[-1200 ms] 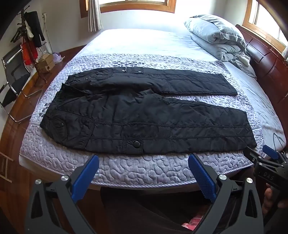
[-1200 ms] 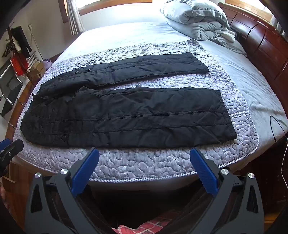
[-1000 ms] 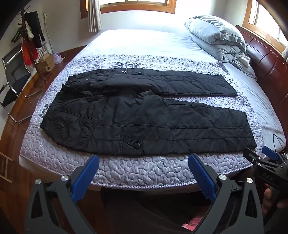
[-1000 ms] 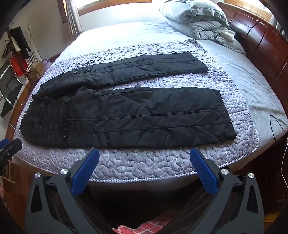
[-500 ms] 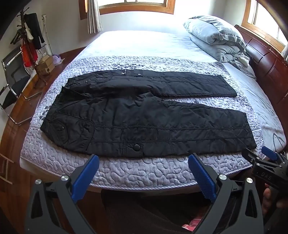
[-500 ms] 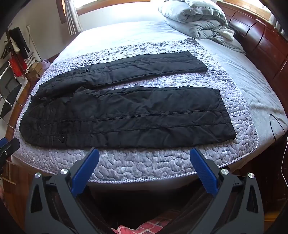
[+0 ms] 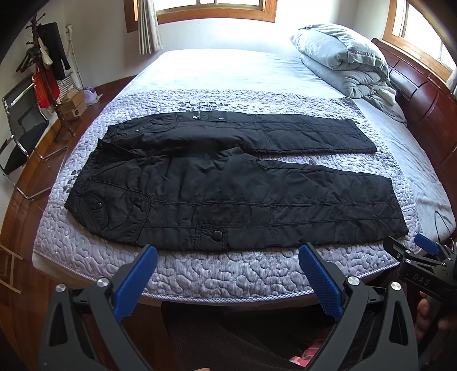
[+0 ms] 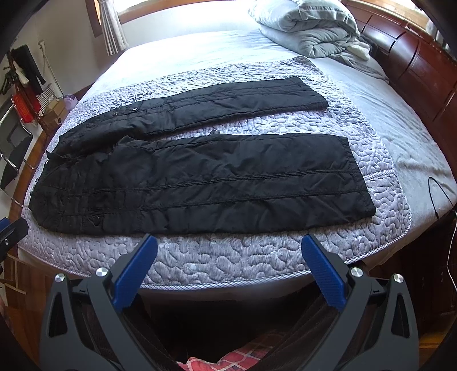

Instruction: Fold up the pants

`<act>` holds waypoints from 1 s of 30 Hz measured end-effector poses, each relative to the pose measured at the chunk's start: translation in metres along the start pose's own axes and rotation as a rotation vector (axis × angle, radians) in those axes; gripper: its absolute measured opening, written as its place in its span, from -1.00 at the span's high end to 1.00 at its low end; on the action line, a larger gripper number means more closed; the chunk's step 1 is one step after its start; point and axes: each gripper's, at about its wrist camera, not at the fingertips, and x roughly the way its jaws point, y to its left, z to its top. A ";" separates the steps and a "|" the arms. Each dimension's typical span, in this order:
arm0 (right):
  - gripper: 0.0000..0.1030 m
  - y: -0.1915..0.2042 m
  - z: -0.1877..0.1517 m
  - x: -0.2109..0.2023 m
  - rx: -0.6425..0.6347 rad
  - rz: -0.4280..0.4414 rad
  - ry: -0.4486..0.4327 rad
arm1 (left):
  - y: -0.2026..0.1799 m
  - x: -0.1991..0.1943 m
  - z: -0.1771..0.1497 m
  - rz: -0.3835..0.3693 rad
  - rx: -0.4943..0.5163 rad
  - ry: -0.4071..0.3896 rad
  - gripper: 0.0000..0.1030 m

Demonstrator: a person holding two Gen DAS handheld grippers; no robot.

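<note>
Black quilted pants (image 7: 228,182) lay flat on the bed (image 7: 228,274), legs spread apart. Left claw (image 7: 227,281) and right claw (image 8: 228,274) both gaped wide, empty, short of the mattress edge. Fabric looked soft, puffy, probably slick; best pinched at hem and waistband.

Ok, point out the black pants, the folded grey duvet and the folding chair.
black pants (image 7: 257,197), left wrist view, near leg's thigh.
folded grey duvet (image 7: 340,62), left wrist view, upper fold.
folding chair (image 7: 25,128), left wrist view, dark seat.

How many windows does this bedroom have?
2 show: one window on the far wall beyond the bed, another window above the headboard. Others may be hidden.
</note>
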 end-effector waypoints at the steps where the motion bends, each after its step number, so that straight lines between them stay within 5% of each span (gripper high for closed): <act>1: -0.95 0.000 0.000 0.000 0.000 0.000 0.000 | 0.000 0.000 0.000 -0.001 0.000 0.000 -0.93; 30: -0.95 -0.002 -0.002 0.003 0.003 -0.003 0.011 | -0.002 -0.004 0.002 0.008 0.010 -0.008 -0.93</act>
